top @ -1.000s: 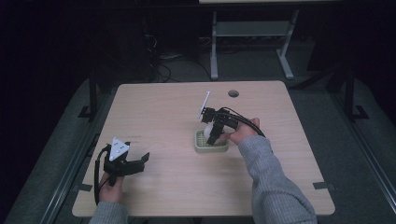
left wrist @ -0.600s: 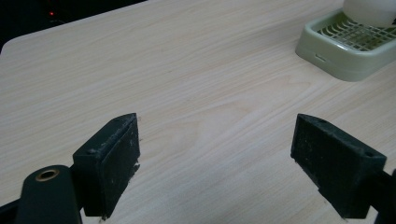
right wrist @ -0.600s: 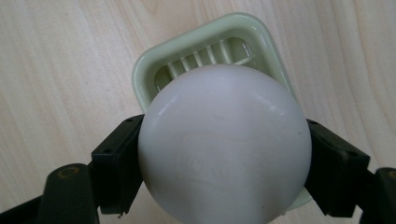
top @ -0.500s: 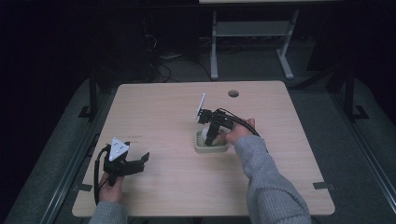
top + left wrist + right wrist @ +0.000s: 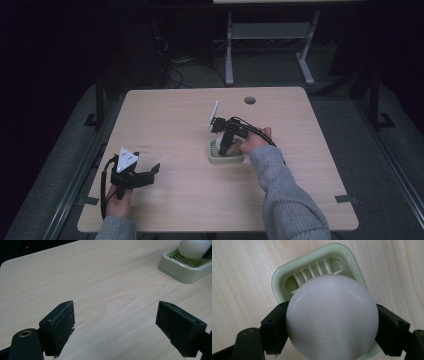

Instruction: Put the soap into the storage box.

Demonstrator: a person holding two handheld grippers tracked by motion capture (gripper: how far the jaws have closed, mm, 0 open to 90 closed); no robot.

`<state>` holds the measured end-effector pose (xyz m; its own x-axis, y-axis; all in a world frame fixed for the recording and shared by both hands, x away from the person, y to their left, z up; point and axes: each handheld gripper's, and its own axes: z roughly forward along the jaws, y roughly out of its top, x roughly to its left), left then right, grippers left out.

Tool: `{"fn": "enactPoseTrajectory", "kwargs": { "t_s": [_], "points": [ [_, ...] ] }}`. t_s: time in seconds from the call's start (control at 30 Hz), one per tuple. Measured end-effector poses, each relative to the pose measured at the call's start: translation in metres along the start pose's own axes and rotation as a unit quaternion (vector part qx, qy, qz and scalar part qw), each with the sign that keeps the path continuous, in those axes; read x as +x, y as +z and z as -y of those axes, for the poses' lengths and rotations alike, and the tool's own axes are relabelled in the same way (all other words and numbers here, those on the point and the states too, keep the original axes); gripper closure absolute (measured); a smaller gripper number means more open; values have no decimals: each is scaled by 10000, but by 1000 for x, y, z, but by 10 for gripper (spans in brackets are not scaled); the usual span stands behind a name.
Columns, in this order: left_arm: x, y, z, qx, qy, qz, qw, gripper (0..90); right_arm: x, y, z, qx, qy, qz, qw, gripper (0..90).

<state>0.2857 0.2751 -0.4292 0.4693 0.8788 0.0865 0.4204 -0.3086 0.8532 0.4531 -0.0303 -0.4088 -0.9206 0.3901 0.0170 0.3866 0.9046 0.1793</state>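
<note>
Right gripper clamps white ball across widest girth, directly over pale green slatted tray near desk centre. Ball looks smooth, rigid, probably light; likely slippery, so hold at equator.

Left gripper wide open, empty, near desk's front-left corner.

Right gripper view shows tray slats; high view shows layout, ball hidden there.

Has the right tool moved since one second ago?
No clear move. The right tool stays over the green tray, at the same spot below the table's round hole, shut on the white ball.
</note>
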Motion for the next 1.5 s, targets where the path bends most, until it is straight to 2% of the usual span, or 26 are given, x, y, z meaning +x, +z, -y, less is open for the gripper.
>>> {"fn": "enactPoseTrajectory", "kwargs": {
  "t_s": [0.23, 0.8, 1.23, 1.3, 1.5],
  "points": [
    [0, 0, 0, 2, 8, -3, 10000, 152, 1, 1, -1, 21, -23, 42, 10000, 220],
    [1, -1, 0, -2, 17, -11, 10000, 152, 2, 5, -3, 88, -17, -22, 10000, 219],
    [1, 0, 0, 3, 10, -31, 10000, 152, -2, 5, -1, 175, 124, -159, 9996, 217],
    [0, 0, 0, 2, 13, -17, 10000, 152, -1, 6, -1, 198, 125, -109, 9997, 217],
    [-1, -1, -1, 3, 23, -15, 10000, 152, 0, 0, 0, 59, 165, -156, 9997, 194]
  ]
}}
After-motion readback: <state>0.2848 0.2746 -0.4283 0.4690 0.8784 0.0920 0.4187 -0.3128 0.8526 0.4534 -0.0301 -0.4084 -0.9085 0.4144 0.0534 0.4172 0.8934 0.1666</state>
